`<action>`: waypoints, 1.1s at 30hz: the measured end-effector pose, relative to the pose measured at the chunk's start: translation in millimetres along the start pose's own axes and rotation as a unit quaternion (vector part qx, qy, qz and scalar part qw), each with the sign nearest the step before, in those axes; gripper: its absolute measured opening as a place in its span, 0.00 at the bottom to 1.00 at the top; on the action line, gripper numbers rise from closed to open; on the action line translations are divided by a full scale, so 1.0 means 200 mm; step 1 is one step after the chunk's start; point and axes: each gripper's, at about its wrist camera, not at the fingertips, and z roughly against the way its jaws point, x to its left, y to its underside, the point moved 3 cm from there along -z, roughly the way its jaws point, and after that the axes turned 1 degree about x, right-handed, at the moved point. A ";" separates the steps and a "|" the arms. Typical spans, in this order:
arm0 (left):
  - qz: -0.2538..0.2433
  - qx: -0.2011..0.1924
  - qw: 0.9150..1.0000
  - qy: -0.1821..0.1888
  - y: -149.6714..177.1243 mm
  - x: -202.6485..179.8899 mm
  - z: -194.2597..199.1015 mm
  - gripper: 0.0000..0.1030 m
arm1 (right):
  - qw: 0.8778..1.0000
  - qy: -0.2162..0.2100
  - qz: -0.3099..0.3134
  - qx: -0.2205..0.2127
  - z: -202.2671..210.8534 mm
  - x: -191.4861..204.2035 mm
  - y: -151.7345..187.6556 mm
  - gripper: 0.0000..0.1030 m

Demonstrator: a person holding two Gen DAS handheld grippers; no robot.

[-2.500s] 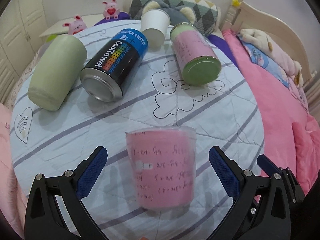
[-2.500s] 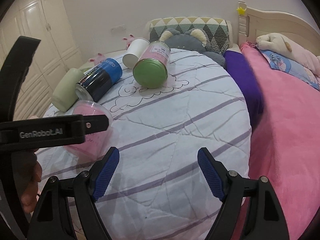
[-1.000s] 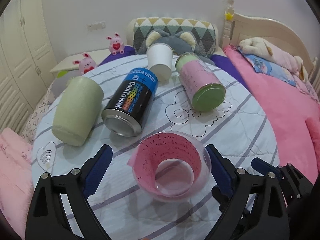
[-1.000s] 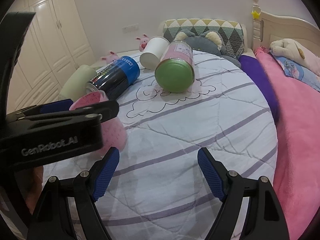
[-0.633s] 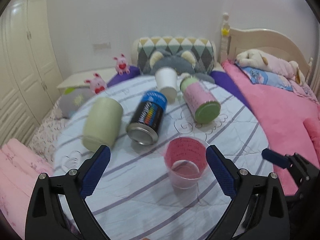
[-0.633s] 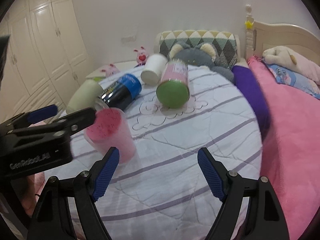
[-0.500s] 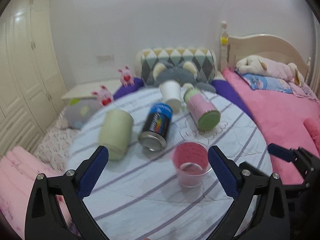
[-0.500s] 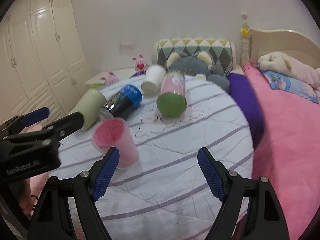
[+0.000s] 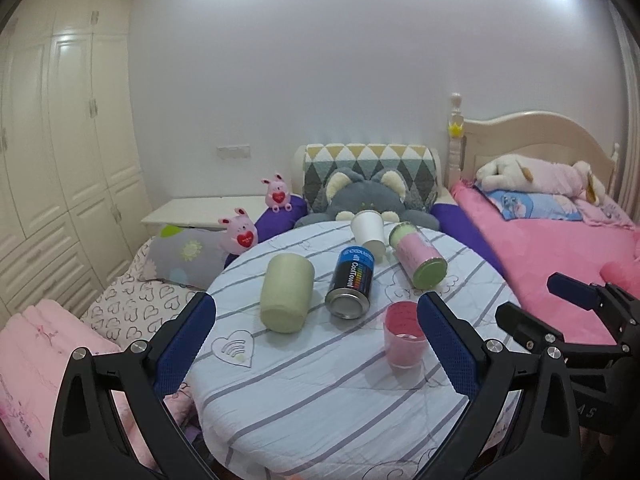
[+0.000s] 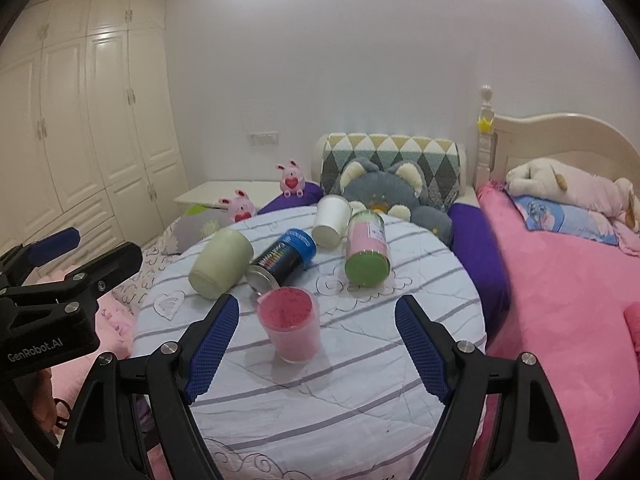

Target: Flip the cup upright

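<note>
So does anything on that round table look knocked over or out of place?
Yes. Only the pink cup stands upright. Behind it, four containers lie on their sides on the table: a pale green cup, a dark can with a blue end, a white paper cup and a pink canister with a green end.

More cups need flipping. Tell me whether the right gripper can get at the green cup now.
Probably not directly: the green cup lies beyond the pink cup, left of the open right gripper; the can crowds its side.

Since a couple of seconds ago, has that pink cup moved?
Yes. The pink cup was upside down then; now it stands mouth up, released, in about the same spot in front of the can on the table.
</note>
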 end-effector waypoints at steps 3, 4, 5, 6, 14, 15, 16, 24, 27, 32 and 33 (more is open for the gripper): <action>0.003 -0.006 1.000 0.001 0.01 0.05 0.05 0.99 | 1.000 0.003 -0.001 -0.007 0.03 0.03 -0.01 0.79; 0.003 -0.009 1.000 0.000 0.00 0.06 0.06 0.99 | 1.000 0.005 -0.002 -0.010 0.04 0.03 -0.01 0.79; 0.003 -0.013 1.000 -0.001 0.00 0.08 0.07 1.00 | 1.000 0.007 -0.003 -0.013 0.05 0.04 -0.02 0.79; 0.004 -0.014 1.000 -0.003 0.00 0.09 0.08 1.00 | 1.000 0.009 -0.004 -0.015 0.05 0.04 -0.02 0.79; 0.004 -0.010 1.000 -0.003 0.02 0.19 0.10 1.00 | 0.999 0.027 -0.015 -0.036 0.10 0.10 -0.04 0.79; 0.003 -0.007 1.000 -0.004 0.03 0.20 0.09 1.00 | 0.999 0.027 -0.016 -0.038 0.10 0.11 -0.04 0.79; 0.002 -0.005 1.000 -0.005 0.03 0.21 0.08 1.00 | 0.999 0.028 -0.016 -0.040 0.10 0.12 -0.05 0.79; -0.005 0.022 1.000 0.015 0.11 0.22 0.04 1.00 | 0.999 0.035 -0.011 -0.031 0.09 0.21 -0.02 0.79; -0.006 0.030 0.999 0.022 0.13 0.21 0.02 1.00 | 0.999 0.039 -0.008 -0.024 0.09 0.22 -0.01 0.79; -0.007 0.036 0.999 0.034 0.14 0.19 0.00 1.00 | 0.999 0.048 -0.008 -0.016 0.09 0.22 0.00 0.79; -0.007 0.036 0.999 0.035 0.14 0.18 0.00 1.00 | 0.999 0.049 -0.008 -0.017 0.10 0.22 0.00 0.79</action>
